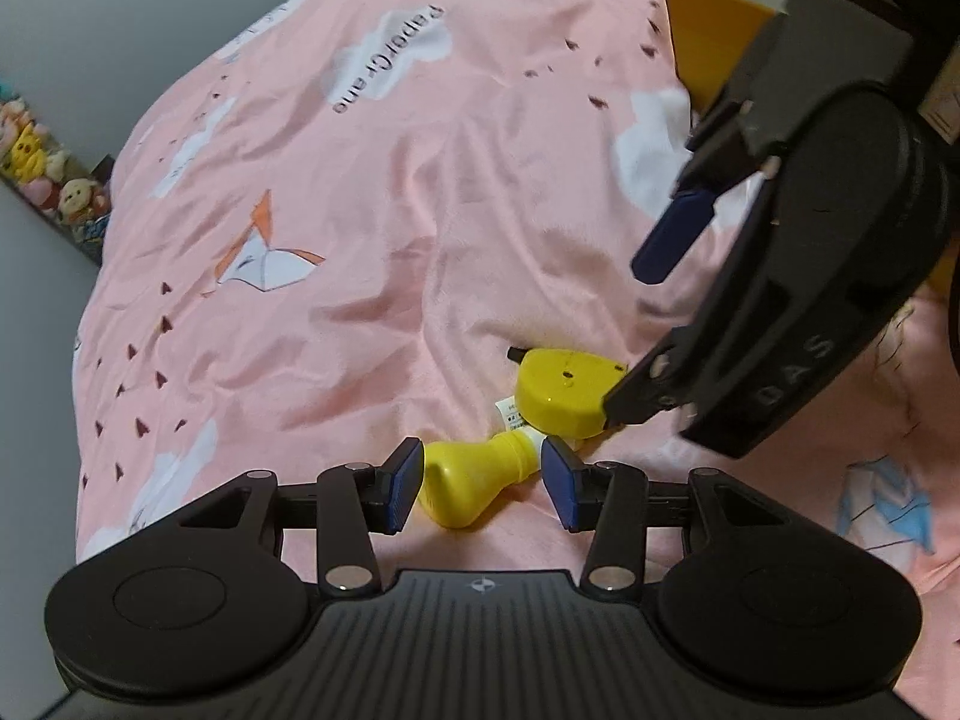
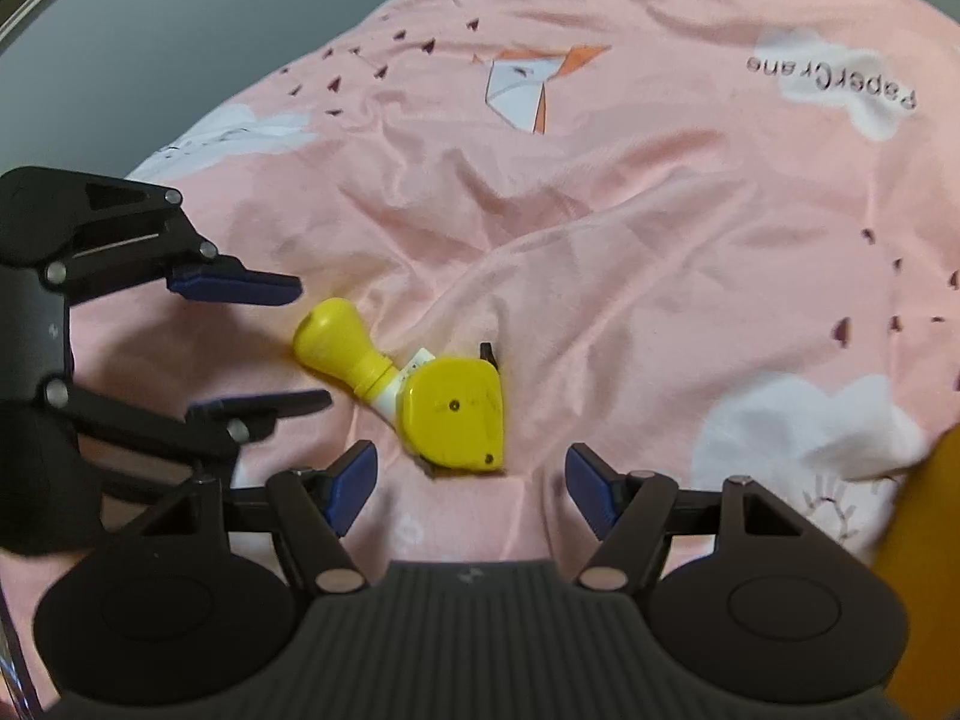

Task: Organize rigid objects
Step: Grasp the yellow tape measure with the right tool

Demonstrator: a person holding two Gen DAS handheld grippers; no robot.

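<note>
A yellow bulb-shaped bottle (image 1: 462,480) lies on its side on the pink bedspread (image 1: 372,228). Its white neck rests against a yellow tape measure (image 1: 567,393). My left gripper (image 1: 483,489) is open, its blue pads on either side of the bottle, close to it but not pressing. In the right wrist view the left gripper (image 2: 312,343) straddles the bottle (image 2: 342,342) from the left. My right gripper (image 2: 473,483) is open just in front of the tape measure (image 2: 456,414), whose near edge sits between the fingertips. The right gripper (image 1: 648,324) comes in from the upper right.
A yellow cardboard box (image 1: 708,18) stands at the far right of the bed, and the box (image 2: 918,540) shows as an orange edge in the right wrist view. Plush toys (image 1: 36,168) sit beyond the bed's left edge. The wrinkled bedspread (image 2: 630,210) spreads beyond the objects.
</note>
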